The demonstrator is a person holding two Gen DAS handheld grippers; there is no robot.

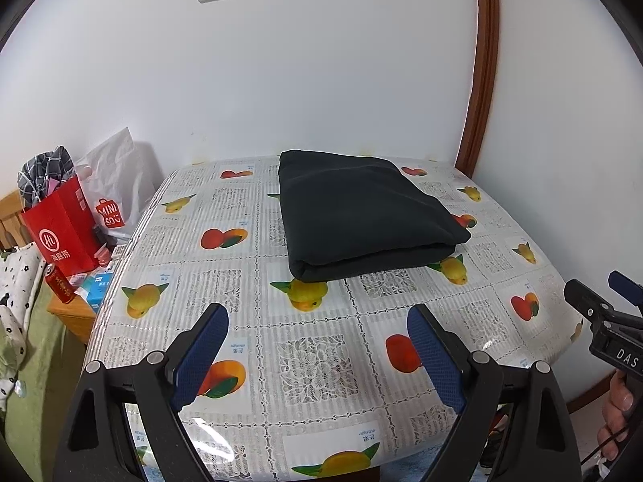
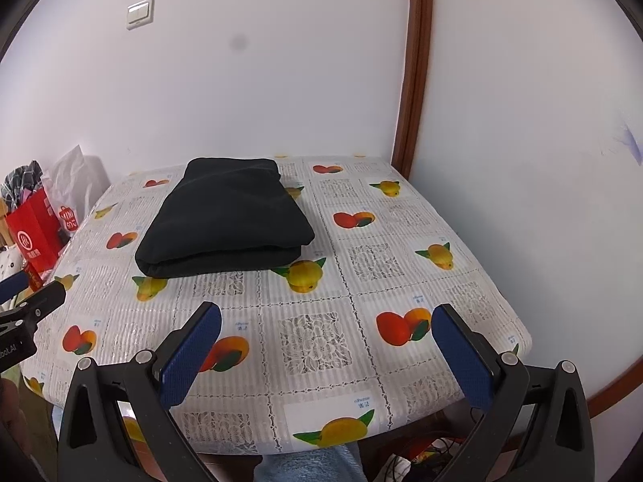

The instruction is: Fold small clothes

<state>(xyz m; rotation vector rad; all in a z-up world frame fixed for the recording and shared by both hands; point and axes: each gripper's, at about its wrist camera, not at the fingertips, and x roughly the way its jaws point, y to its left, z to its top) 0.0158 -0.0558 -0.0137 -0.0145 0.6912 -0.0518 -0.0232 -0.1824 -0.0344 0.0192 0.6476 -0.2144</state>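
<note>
I hold my left gripper and my right gripper low over the near edge of the bench, both with jaws spread wide and nothing between them, so neither can catch or drag the cloth. The dark garment lies well apart from both, toward the far side near the wall, folded into a thick flat rectangle with its doubled edge facing me. It looks finished to me, and it sits squarely so the fold holds itself.

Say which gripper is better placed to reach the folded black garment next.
Left, slightly: the folded black garment lies nearly straight ahead of the left gripper, but off to the left of the right gripper. Both open, empty.
</note>
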